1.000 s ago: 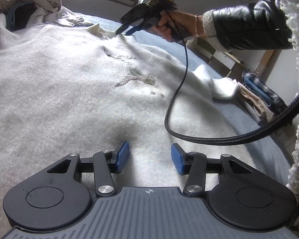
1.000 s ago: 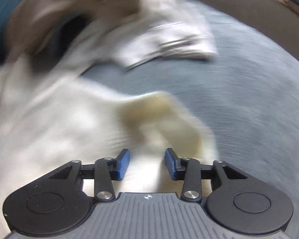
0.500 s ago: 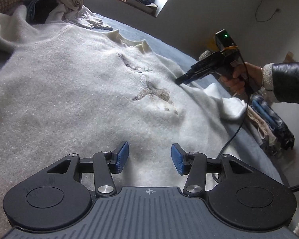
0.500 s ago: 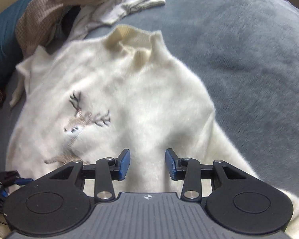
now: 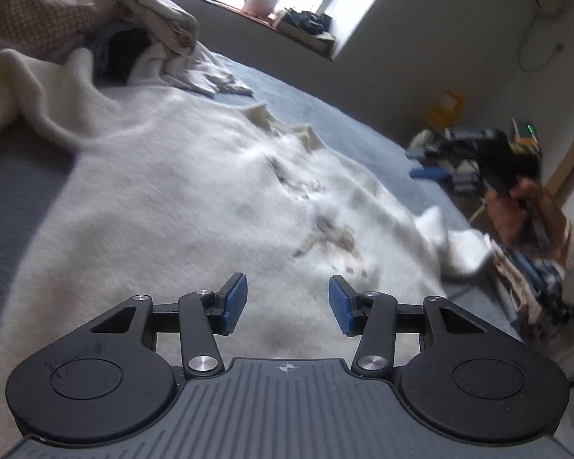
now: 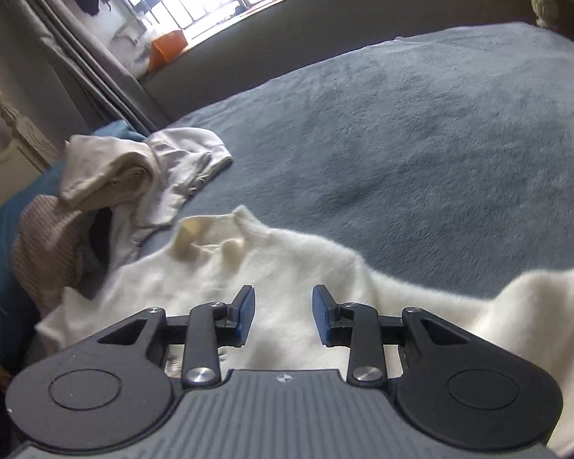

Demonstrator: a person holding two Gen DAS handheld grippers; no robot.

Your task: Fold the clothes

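A fluffy white sweater [image 5: 180, 206] with a brown deer motif [image 5: 329, 237] lies spread flat on the grey-blue bed [image 5: 317, 114]. My left gripper [image 5: 285, 304] hovers over its lower body, open, with nothing between the blue pads. In the right wrist view the sweater [image 6: 287, 267] shows its ribbed collar [image 6: 210, 237] ahead and one sleeve [image 6: 535, 298] stretched to the right. My right gripper [image 6: 283, 315] hangs above the chest; its jaws are closing on nothing. The left wrist view shows that right gripper [image 5: 509, 168] blurred, in a hand beyond the bed's right edge.
A heap of other clothes [image 6: 107, 191], beige, pink knit and pale grey, lies beside the collar at the head of the bed. Bare grey-blue blanket [image 6: 421, 134] stretches beyond the sweater. Folded clothes and clutter [image 5: 535, 275] sit on the floor off the bed's right side.
The right gripper has swung from above the collar out to the bed's right edge and rolled level. The left gripper has lifted and tilted a little; its jaws have not changed.
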